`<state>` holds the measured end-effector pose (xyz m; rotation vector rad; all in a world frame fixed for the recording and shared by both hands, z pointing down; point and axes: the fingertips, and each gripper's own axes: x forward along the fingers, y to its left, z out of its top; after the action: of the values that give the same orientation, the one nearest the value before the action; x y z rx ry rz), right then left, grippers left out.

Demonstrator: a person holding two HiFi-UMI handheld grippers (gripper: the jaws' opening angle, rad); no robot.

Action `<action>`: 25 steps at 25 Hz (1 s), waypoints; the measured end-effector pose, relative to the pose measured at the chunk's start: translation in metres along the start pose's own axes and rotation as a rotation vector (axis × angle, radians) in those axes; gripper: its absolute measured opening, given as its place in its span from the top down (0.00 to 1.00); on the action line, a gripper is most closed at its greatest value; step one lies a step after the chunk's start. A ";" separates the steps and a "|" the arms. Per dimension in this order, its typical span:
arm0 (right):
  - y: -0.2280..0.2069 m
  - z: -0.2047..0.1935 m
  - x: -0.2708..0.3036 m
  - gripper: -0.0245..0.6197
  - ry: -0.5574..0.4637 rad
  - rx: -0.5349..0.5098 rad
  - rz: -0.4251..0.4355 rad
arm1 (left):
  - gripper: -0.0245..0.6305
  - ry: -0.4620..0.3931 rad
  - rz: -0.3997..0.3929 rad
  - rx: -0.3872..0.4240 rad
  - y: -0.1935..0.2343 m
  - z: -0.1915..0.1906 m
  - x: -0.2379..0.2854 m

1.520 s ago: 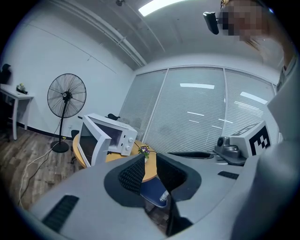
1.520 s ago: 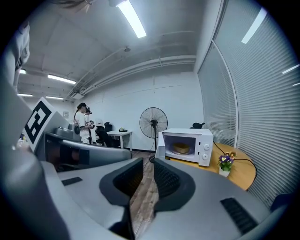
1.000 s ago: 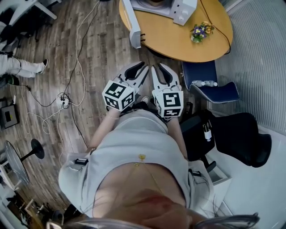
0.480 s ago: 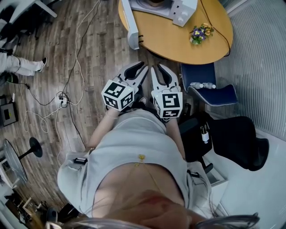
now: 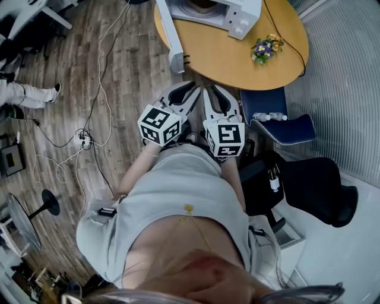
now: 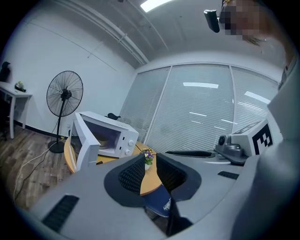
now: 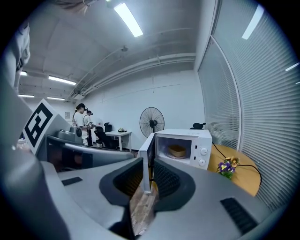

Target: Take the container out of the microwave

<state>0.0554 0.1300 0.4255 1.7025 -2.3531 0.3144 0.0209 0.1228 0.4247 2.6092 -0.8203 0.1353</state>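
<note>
Since a second ago the round desk [image 5: 237, 59] and the microwave [image 5: 208, 12] are sliding a little further into the head view, so the person seems to be edging toward them, while both grippers are staying level in front of the body. The left gripper [image 5: 185, 95] and the right gripper [image 5: 218, 98] are hanging side by side, just short of the desk's near edge and well apart from the microwave. In each gripper view the fingers are standing slightly parted with nothing between them; only the desk and the microwave's door [image 7: 146, 159] are showing through the gaps.

The door is already hanging wide open, swung out past the desk's edge. The container [image 7: 177, 150], a low tan bowl-like dish, is sitting inside the cavity, untouched. A small pot of flowers [image 5: 265, 46] is standing on the desk beside the microwave.

As a judgement, the task is only beginning: the opening is done, but the reach into the cavity, the grasp on the container and the lift out are all left to do.
</note>
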 end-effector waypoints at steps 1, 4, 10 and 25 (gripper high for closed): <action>-0.002 0.001 0.004 0.84 0.001 0.002 -0.002 | 0.84 0.002 -0.002 -0.001 0.003 0.001 0.003; -0.008 0.004 0.016 0.84 0.003 0.004 -0.013 | 0.84 0.012 -0.009 0.001 0.012 0.004 0.012; -0.023 0.010 0.037 0.84 0.006 0.013 -0.032 | 0.84 0.012 -0.017 -0.005 0.028 0.016 0.033; -0.067 0.020 0.075 0.84 0.031 0.008 -0.079 | 0.84 0.038 0.003 -0.035 0.057 0.028 0.089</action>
<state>0.0947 0.0357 0.4316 1.7757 -2.2590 0.3350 0.0606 0.0219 0.4368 2.5650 -0.8056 0.1699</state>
